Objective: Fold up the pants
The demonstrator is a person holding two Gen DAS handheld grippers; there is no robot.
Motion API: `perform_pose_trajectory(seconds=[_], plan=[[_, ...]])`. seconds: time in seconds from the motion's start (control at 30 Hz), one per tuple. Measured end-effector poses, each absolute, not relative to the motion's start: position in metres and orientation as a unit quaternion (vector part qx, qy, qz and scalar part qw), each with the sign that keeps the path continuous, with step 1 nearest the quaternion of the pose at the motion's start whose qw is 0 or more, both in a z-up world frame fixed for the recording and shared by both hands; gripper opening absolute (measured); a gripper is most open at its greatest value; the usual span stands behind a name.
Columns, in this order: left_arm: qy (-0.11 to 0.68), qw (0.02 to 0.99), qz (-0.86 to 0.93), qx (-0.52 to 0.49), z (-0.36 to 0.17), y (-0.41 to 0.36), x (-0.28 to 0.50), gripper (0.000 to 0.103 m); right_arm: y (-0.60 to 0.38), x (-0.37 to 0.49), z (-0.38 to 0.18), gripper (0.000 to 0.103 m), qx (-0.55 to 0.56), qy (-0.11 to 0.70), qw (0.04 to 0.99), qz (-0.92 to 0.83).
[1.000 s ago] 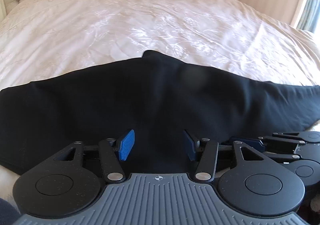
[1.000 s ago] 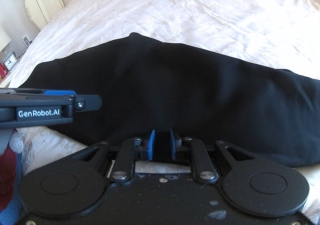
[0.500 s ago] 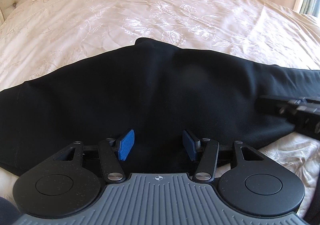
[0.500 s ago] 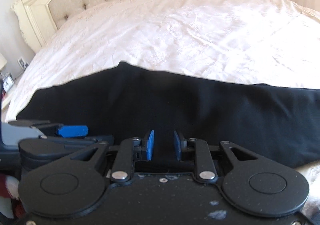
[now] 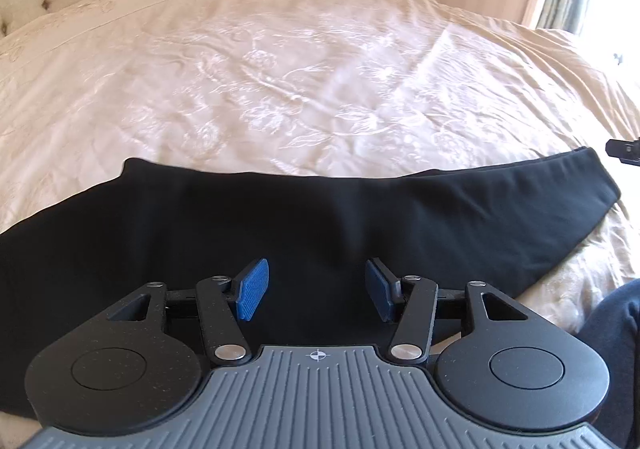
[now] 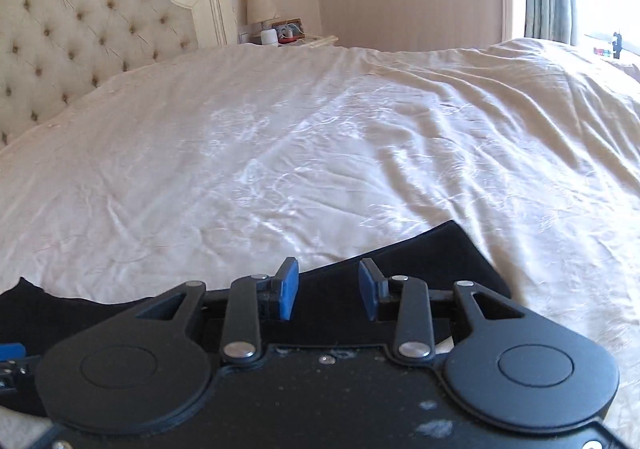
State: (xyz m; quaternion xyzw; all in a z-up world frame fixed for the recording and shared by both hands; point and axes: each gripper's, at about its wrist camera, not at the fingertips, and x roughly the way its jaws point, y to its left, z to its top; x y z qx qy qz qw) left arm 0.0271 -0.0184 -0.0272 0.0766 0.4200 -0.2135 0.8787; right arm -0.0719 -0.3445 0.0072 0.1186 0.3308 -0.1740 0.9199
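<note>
Left wrist view: pants (image 5: pixel 304 225) are lying flat as a long black band across the near edge of the bed (image 5: pixel 320 81), already doubled leg on leg by the look of it. Long axis is running left to right; one squared end is pointing right (image 5: pixel 592 185), the other end is running out of frame at left. Which end is the waist, cannot tell.

Left gripper (image 5: pixel 318 285) is hovering over the middle of the band, blue pads standing apart, nothing between them. Right gripper (image 6: pixel 328 291) is hanging over the right end of the pants (image 6: pixel 440 265); its jaws have just been opening and are now standing apart, with no cloth pinched.

Risks, as judged:
- Fabric is dark and thin, so a pinch at the right end is likely catching only the top layer, and the layers are then sliding apart on the lift.
- Bedspread is glossy; the band may be skating when dragged, skewing the fold.
- Near edge is overhanging towards the person's leg (image 5: pixel 612 349); a tug may be pulling the pants off the bed.
</note>
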Motion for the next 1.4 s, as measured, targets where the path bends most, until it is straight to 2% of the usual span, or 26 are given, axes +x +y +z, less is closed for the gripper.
perform_pose_trajectory(seconds=[0.3,0.57,0.67,0.7,0.9,1.03,1.2,1.3,1.4], plan=[[0.427,0.871,-0.227,0.089,-0.042,-0.061,0.043,0.052,-0.441,-0.04,-0.031,0.036,0.077,0.374,0.903,-0.195],[0.451,0.865,-0.21,0.075,-0.055,-0.059,0.056,0.052,-0.467,-0.014,-0.053,0.037,0.101,0.402,0.896,-0.158],[0.451,0.865,-0.208,0.073,-0.054,-0.059,0.056,0.052,-0.464,-0.013,-0.055,0.025,0.082,0.396,0.901,-0.158],[0.45,0.866,-0.207,0.073,-0.054,-0.059,0.056,0.052,-0.46,-0.013,-0.055,0.014,0.07,0.397,0.901,-0.16],[0.444,0.869,-0.207,0.07,-0.049,-0.062,0.055,0.052,-0.446,-0.012,-0.049,0.01,0.039,0.381,0.912,-0.147],[0.429,0.875,-0.212,0.071,-0.039,-0.069,0.053,0.052,-0.457,-0.007,-0.036,0.01,0.067,0.345,0.921,-0.167],[0.423,0.874,-0.226,0.085,-0.038,-0.085,0.05,0.052,-0.469,0.001,-0.06,0.011,0.087,0.379,0.903,-0.183],[0.426,0.869,-0.235,0.091,-0.039,-0.093,0.049,0.052,-0.473,-0.004,-0.063,0.023,0.105,0.376,0.902,-0.182],[0.425,0.866,-0.247,0.095,-0.036,-0.102,0.047,0.052,-0.491,-0.025,-0.047,0.032,0.19,0.344,0.902,-0.181]])
